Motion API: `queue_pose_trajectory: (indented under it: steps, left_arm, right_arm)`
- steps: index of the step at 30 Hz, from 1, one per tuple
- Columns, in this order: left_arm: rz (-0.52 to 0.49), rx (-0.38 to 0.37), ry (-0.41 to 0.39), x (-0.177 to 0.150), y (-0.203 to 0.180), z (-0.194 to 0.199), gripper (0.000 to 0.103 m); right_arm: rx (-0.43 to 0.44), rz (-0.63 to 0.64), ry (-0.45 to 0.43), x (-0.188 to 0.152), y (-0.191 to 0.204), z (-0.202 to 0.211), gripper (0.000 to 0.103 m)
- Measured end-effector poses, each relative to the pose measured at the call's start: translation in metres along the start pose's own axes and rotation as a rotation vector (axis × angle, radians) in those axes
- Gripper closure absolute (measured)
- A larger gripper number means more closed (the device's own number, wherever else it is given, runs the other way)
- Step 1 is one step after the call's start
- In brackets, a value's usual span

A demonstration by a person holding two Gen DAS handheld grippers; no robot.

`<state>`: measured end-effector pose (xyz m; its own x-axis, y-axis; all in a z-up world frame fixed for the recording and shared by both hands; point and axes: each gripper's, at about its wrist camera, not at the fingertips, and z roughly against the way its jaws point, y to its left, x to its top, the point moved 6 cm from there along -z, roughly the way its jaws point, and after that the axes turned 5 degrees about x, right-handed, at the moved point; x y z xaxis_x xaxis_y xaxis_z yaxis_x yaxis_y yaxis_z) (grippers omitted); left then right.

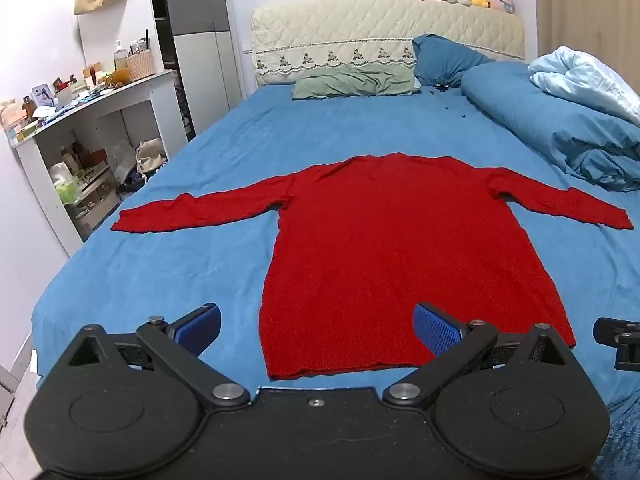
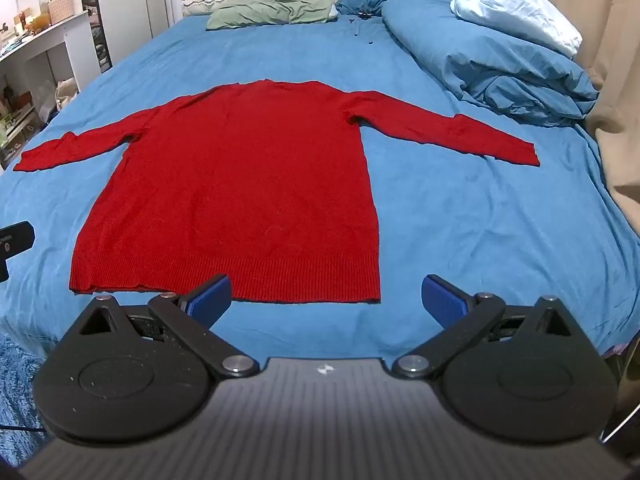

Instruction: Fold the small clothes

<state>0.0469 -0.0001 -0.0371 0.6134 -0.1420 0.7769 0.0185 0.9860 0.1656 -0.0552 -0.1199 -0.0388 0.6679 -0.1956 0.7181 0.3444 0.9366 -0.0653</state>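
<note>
A red long-sleeved sweater (image 1: 400,248) lies flat on the blue bed sheet (image 1: 168,272), hem toward me, both sleeves spread out sideways. It also shows in the right wrist view (image 2: 240,184). My left gripper (image 1: 318,326) is open and empty, hovering over the hem's left part. My right gripper (image 2: 326,300) is open and empty, just in front of the hem's right corner. A black part of the right gripper shows at the left view's right edge (image 1: 618,340); part of the left gripper shows at the right view's left edge (image 2: 14,240).
A green pillow (image 1: 352,82) and a blue pillow (image 1: 448,58) lie at the headboard (image 1: 384,28), plush toys on top. A rolled blue duvet (image 1: 552,120) lies along the right side. A cluttered white shelf (image 1: 92,120) stands left of the bed.
</note>
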Motion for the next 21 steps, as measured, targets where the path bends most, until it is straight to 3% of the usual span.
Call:
queue_pose_trajectory:
  steps: [21]
  left_arm:
    - [-0.005,0.000,-0.005,0.0027,-0.0036,0.0023,0.000]
  right_arm:
    - [0.000,0.002,-0.001,0.0016,0.0026,0.0024,0.000]
